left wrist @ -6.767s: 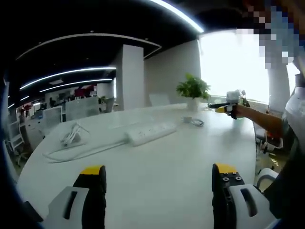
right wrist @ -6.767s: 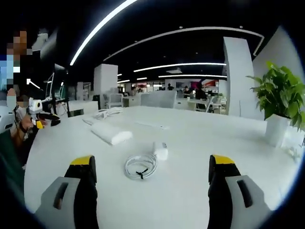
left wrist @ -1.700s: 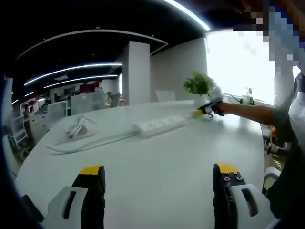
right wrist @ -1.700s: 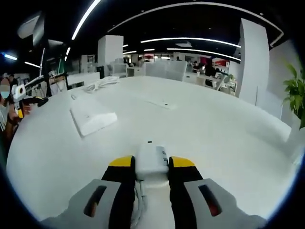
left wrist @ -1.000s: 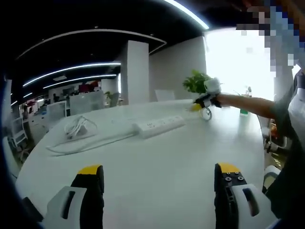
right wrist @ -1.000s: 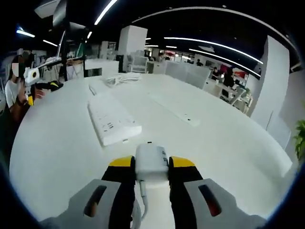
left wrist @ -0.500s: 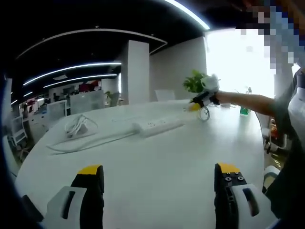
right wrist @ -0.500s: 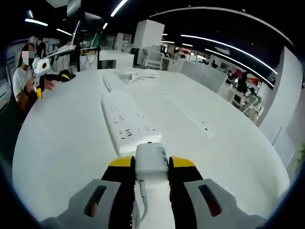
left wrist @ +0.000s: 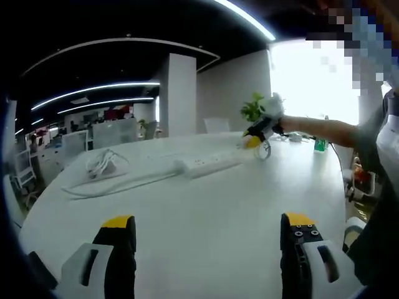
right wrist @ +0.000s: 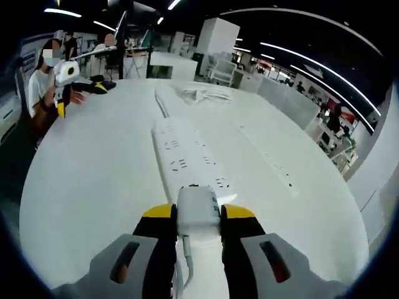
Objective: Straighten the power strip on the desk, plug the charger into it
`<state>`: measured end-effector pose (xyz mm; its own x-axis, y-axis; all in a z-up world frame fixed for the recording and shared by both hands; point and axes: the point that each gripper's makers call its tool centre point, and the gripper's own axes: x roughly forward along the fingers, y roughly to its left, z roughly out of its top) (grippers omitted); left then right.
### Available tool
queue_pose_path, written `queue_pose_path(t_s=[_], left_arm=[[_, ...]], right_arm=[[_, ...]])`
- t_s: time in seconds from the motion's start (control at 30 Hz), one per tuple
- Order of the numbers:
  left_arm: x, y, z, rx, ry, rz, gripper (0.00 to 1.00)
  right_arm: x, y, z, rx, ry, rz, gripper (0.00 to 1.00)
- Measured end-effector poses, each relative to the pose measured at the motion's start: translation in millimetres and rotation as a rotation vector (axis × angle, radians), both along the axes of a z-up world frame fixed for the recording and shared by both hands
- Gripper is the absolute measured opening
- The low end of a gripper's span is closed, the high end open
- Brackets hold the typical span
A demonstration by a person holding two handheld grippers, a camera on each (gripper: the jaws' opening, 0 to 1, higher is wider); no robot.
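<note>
Room: an open-plan office is showing behind the desk, with a dark ceiling carrying long curved light strips (left wrist: pixel 93 93), a white square pillar (left wrist: pixel 177 93), and a bright window on the right side of the left gripper view.
Tabletop (left wrist: pixel 206 218): a broad, smooth, matte white surface with a rounded edge is spreading across both views.
Coiled cable (left wrist: pixel 103 167): a loose white bundle is lying near the far left edge of the tabletop in the left gripper view, with a thin white cord (left wrist: pixel 118 185) running from that side toward the strip.
Left gripper (left wrist: pixel 206 249): its two grey jaws with yellow tips are standing wide apart above the near edge of the tabletop, with nothing between them.
Power strip (right wrist: pixel 187 159): a long, flat, white plastic bar with rows of sockets is lying toward the far side of the tabletop in the left gripper view; in the right gripper view it is stretching away from the jaws, its near end just beyond the charger.
Charger (right wrist: pixel 198 212): a small white rounded block is sitting between the right jaws, just above the strip's near end, though contact with the strip cannot be told; a thin white lead is hanging below it.
Right gripper (right wrist: pixel 198 215): its yellow-tipped jaws are pressing in on the charger from both sides; in the left gripper view it is showing at the strip's right end.
Plant (left wrist: pixel 254 111): green leaves are showing behind the right gripper near the far right edge.
Person's arm (left wrist: pixel 324 131): it is reaching in from the right in the left gripper view.
</note>
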<state>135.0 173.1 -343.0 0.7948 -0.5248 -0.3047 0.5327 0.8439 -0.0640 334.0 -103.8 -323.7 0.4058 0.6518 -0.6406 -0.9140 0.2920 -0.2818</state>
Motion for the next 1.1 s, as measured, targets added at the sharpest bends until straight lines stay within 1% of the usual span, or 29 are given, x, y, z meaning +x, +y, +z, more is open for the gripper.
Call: queue_pose_path(t_s=[0.37,0.8,0.93,1.1], left_arm=[[-0.6,4.5,-0.9,-0.008,-0.001,0.006,0.99],[-0.7,6.0,-2.1,-0.019,-0.003,0.006,0.99],[0.1,6.5,-1.9,-0.023,-0.005,0.008,0.99],[0.1,6.3,-3.1,-0.026,-0.003,0.008,0.99]], right_arm=[[-0.3,6.5,-6.4,-0.053,-0.001,0.019,0.26],[4.5,2.5,-8.2,-0.094,-0.008,0.025,0.26],[3.4,2.5,-9.1,-0.121,-0.010,0.038,0.26],[3.0,4.2,-9.8,-0.209,-0.035,0.072,0.26]])
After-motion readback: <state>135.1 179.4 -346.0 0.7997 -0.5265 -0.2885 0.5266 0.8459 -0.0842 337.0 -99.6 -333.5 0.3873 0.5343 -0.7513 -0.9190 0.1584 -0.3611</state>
